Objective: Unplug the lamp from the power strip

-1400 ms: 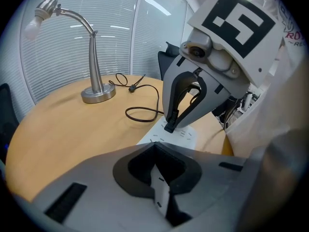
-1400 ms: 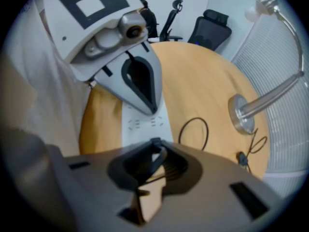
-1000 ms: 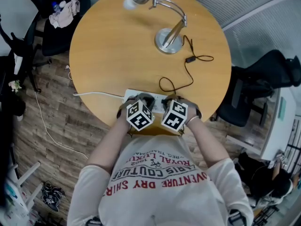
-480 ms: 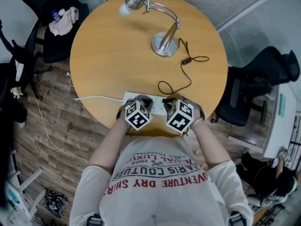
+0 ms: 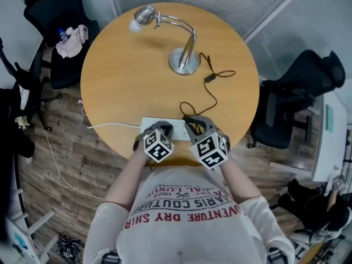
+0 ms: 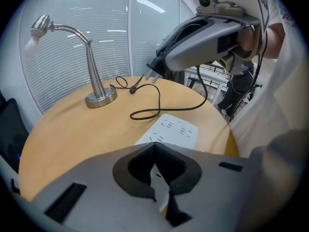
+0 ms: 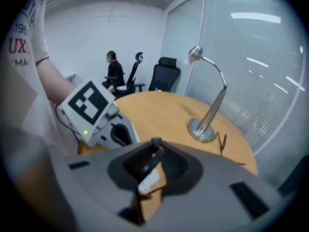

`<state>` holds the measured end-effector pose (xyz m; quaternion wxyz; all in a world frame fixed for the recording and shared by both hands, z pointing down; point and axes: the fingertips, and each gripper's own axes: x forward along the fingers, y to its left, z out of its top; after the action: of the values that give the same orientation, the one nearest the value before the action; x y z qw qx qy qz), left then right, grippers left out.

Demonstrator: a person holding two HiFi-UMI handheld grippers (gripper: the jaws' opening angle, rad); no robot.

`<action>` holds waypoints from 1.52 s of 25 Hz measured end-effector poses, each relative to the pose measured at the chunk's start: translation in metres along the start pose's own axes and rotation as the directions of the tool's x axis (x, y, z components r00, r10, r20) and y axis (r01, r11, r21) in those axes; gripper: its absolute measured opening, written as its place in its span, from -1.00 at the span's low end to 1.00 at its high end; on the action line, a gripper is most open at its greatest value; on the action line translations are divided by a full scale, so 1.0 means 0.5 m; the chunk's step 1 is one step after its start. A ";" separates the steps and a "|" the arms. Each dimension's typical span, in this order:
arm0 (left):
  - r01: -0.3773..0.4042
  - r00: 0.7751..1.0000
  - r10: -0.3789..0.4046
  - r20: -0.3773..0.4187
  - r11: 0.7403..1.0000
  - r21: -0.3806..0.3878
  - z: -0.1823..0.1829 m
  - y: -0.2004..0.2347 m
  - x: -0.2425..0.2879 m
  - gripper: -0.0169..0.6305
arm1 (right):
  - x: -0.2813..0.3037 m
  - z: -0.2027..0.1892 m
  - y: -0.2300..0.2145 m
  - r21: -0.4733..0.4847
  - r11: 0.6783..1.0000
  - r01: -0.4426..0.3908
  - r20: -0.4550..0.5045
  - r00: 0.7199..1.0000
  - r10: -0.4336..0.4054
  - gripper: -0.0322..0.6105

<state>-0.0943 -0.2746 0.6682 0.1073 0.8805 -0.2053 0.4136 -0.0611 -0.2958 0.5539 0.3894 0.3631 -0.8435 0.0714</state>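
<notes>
**Plug out of the strip, held in the right claw**

The power strip (image 5: 154, 126) lies flat near the edge of the round wooden worktop (image 5: 126, 81) closest to the person. In the left gripper view the sockets on the part of it that shows (image 6: 171, 129) are empty.

The right claw (image 5: 192, 121) hangs just above the strip's right end, tilted downward. Its jaws are clamped on the lamp's dark plug (image 7: 153, 154), which sits between them clear of the strip.

From the plug, the black cord (image 5: 212, 95) makes a small loop beside the strip. It then runs away across the wood, past an inline switch, to the lamp (image 5: 184, 59). The lamp stands upright well beyond the strip on the far side of the worktop, its head bent out to the left.

The left claw (image 5: 164, 127) is down on the strip's left half, its jaws drawn together with nothing between them.

A white lead (image 5: 110, 125) leaves the strip's left end and drops over the worktop's edge.
</notes>
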 end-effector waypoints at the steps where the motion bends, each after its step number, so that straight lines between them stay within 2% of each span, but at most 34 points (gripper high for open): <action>1: 0.007 1.000 -0.007 -0.003 1.000 0.019 0.002 -0.002 -0.007 -0.85 | -0.006 0.010 -0.001 0.014 1.000 0.010 0.034 0.999 -0.011 -0.68; 4: 0.007 0.999 -0.008 0.051 1.000 0.029 0.028 -0.004 -0.045 -0.85 | -0.032 0.046 0.001 0.053 0.999 0.010 0.145 0.989 -0.018 -0.68; 7: -0.010 0.985 0.014 0.172 1.000 -0.023 0.076 0.008 -0.102 -0.86 | -0.060 0.077 0.003 0.061 0.998 0.005 0.236 0.971 -0.019 -0.68; 10: -0.055 0.954 0.068 0.291 0.997 -0.053 0.126 0.031 -0.168 -0.86 | -0.091 0.103 -0.006 0.074 0.997 0.028 0.319 0.946 -0.050 -0.68; 15: -0.119 0.892 0.139 0.429 0.990 -0.073 0.198 0.064 -0.277 -0.86 | -0.147 0.139 -0.033 0.150 0.988 0.044 0.456 0.883 -0.109 -0.68; 17: -0.123 0.845 0.161 0.510 0.986 -0.108 0.231 0.073 -0.324 -0.85 | -0.169 0.151 -0.049 0.186 0.981 0.047 0.498 0.857 -0.135 -0.68; 18: -0.119 0.811 0.177 0.558 0.983 -0.139 0.248 0.077 -0.349 -0.85 | -0.179 0.155 -0.059 0.208 0.977 0.053 0.515 0.843 -0.156 -0.68; 21: -0.109 0.686 0.238 0.687 0.968 -0.227 0.290 0.093 -0.423 -0.85 | -0.201 0.156 -0.086 0.267 0.960 0.084 0.537 0.814 -0.221 -0.68; 22: -0.122 0.657 0.251 0.711 0.966 -0.228 0.297 0.096 -0.440 -0.85 | -0.205 0.154 -0.092 0.280 0.956 0.091 0.536 0.811 -0.234 -0.68; 24: -0.141 0.622 0.270 0.735 0.962 -0.234 0.302 0.099 -0.465 -0.85 | -0.209 0.150 -0.100 0.301 0.948 0.099 0.531 0.809 -0.253 -0.68; 28: -0.118 0.580 0.267 0.770 0.962 -0.245 0.305 0.097 -0.488 -0.85 | -0.211 0.135 -0.102 0.329 0.940 0.093 0.520 0.813 -0.263 -0.68; 30: -0.107 0.568 0.270 0.778 0.961 -0.255 0.303 0.097 -0.492 -0.85 | -0.212 0.137 -0.098 0.323 0.942 0.088 0.519 0.816 -0.254 -0.68; 33: -0.101 0.570 0.277 0.773 0.958 -0.269 0.303 0.100 -0.488 -0.85 | -0.214 0.146 -0.092 0.301 0.950 0.078 0.531 0.814 -0.235 -0.68; 38: -0.122 0.599 0.283 0.749 0.957 -0.264 0.301 0.101 -0.472 -0.85 | -0.207 0.145 -0.091 0.287 0.955 0.078 0.534 0.814 -0.227 -0.68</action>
<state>-0.1496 -0.3095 0.3913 0.0414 0.9287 -0.3679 -0.0204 -0.0298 -0.3002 0.4233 0.0795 0.4813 -0.8722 0.0364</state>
